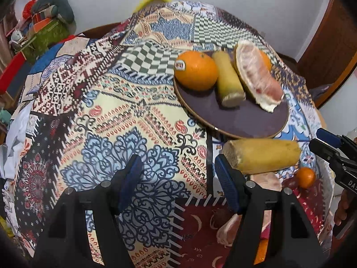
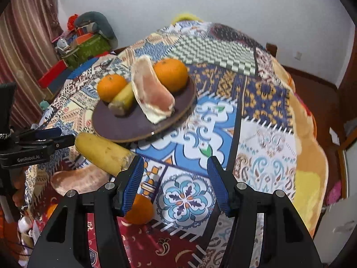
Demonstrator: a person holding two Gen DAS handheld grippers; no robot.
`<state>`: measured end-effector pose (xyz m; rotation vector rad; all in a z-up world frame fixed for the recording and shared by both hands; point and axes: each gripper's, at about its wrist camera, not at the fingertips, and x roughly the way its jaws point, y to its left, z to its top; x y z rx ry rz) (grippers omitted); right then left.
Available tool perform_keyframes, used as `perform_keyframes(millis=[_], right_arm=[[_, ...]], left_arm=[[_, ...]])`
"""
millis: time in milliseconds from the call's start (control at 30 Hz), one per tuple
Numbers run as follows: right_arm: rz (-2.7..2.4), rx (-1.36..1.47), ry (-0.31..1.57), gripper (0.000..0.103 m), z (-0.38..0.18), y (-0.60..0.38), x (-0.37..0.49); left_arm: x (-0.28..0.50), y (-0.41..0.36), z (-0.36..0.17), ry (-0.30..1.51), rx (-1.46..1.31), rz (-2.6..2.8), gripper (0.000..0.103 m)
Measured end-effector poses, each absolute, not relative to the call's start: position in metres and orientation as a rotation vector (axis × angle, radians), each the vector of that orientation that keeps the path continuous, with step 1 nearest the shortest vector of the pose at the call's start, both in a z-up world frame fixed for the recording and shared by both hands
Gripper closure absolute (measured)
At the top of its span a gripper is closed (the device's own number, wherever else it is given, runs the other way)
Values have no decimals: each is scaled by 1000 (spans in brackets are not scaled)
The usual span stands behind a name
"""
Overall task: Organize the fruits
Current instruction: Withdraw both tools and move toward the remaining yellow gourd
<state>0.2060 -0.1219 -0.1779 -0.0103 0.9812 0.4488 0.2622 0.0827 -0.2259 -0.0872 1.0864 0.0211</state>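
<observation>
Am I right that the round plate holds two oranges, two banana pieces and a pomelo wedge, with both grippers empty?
Not quite. The plate holds only one banana piece, between the two oranges and beside the pomelo wedge. The second banana piece lies on the cloth beside the plate, as the right wrist view shows. Both grippers are empty.

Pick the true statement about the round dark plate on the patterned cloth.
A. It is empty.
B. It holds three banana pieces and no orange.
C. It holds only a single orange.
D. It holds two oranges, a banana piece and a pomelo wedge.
D: the right wrist view shows the plate carrying two oranges, one banana piece and a pomelo wedge.
</observation>
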Motion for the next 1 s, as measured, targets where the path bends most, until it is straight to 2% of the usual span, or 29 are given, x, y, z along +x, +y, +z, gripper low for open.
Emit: perform_keyframes(millis=[300, 433, 1000], right_arm=[[494, -17, 1001, 48, -187, -110, 206], [493, -18, 1003, 48, -188, -114, 207], [373, 23, 1019, 48, -187, -184, 201]], left_arm=[[265, 69, -227, 1093, -48, 22, 36], [267, 58, -223, 1095, -5, 11, 44], [281, -5, -232, 1131, -32, -150, 44]])
